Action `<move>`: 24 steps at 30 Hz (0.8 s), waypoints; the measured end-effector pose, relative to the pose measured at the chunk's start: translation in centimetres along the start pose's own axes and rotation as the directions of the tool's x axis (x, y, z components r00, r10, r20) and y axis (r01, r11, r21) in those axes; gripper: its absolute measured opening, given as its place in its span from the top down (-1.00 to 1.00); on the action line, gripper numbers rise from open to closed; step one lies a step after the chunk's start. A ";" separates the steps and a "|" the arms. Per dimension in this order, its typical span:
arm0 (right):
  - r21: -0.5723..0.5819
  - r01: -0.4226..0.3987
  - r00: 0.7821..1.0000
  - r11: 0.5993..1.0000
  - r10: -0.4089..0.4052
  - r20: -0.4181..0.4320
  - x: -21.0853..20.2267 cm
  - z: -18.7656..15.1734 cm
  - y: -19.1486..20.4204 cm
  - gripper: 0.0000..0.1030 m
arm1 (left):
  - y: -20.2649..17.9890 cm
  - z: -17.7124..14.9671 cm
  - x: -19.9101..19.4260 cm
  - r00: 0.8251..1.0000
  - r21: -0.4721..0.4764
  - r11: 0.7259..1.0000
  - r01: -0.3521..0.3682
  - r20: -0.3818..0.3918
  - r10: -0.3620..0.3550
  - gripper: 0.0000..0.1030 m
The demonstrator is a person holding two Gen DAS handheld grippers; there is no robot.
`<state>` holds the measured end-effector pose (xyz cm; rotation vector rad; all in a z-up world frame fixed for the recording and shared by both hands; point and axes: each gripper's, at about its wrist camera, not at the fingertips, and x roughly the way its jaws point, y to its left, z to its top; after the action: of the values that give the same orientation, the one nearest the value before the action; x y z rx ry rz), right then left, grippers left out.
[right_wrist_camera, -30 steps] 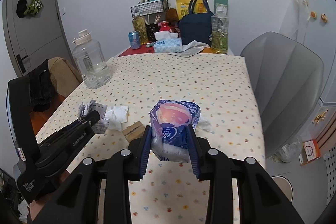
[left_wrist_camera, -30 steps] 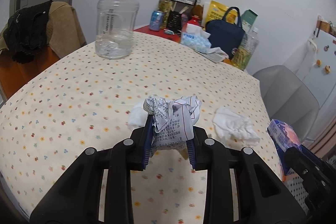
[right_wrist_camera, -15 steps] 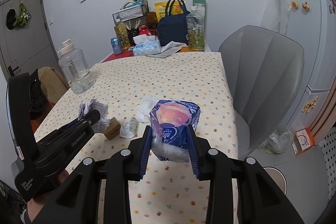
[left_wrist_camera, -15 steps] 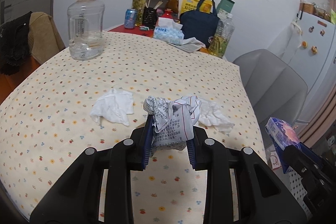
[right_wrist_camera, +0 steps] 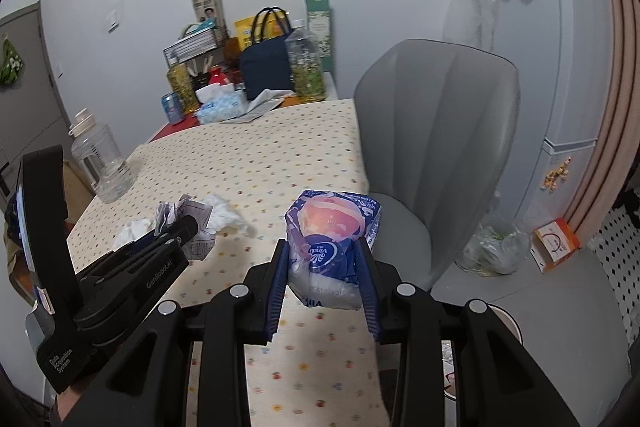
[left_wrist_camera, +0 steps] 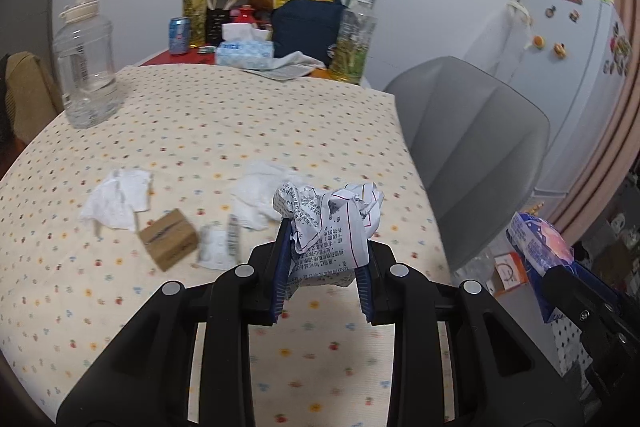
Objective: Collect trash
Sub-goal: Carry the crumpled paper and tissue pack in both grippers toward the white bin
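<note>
Here, the dotted tabletop [left_wrist_camera: 224, 131] has a big water jug [left_wrist_camera: 86, 67] far left. Near it lie 2 white tissues [left_wrist_camera: 116, 199] and a small brown box [left_wrist_camera: 168, 245]. The right gripper [right_wrist_camera: 324, 267] squeezes a blue tissue pack [right_wrist_camera: 332, 231]. The left gripper [left_wrist_camera: 322, 267] squeezes a crumpled paper [left_wrist_camera: 328, 223], up above the tabletop's near right part.

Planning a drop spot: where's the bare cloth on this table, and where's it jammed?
Bare: the tablecloth between the water jug and the grey chair, ahead of the tissues; also the near strip in front of the cardboard box. Crowded: the far end by the tissue box and navy bag.
</note>
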<state>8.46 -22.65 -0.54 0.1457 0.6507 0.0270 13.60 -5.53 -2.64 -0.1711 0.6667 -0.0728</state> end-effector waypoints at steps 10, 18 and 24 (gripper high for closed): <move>0.091 0.071 0.997 0.993 -0.072 0.001 -0.5 -0.8 -6.1 0.35 | -5.8 -0.8 1.2 0.998 0.091 0.994 0.055 -0.034 -0.052 0.44; 0.158 0.121 0.993 0.980 -0.121 -0.007 -0.9 -1.9 -10.6 0.35 | -10.1 -2.0 2.0 0.994 0.156 0.983 0.093 -0.063 -0.084 0.44; 0.203 0.149 0.989 0.968 -0.149 -0.017 -0.9 -3.0 -13.8 0.35 | -13.2 -2.9 2.6 0.991 0.201 0.973 0.116 -0.087 -0.100 0.44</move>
<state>5.63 -35.96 -4.28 0.2940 0.6643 -0.1849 13.69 -19.25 -4.02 -0.0053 0.7211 -0.2531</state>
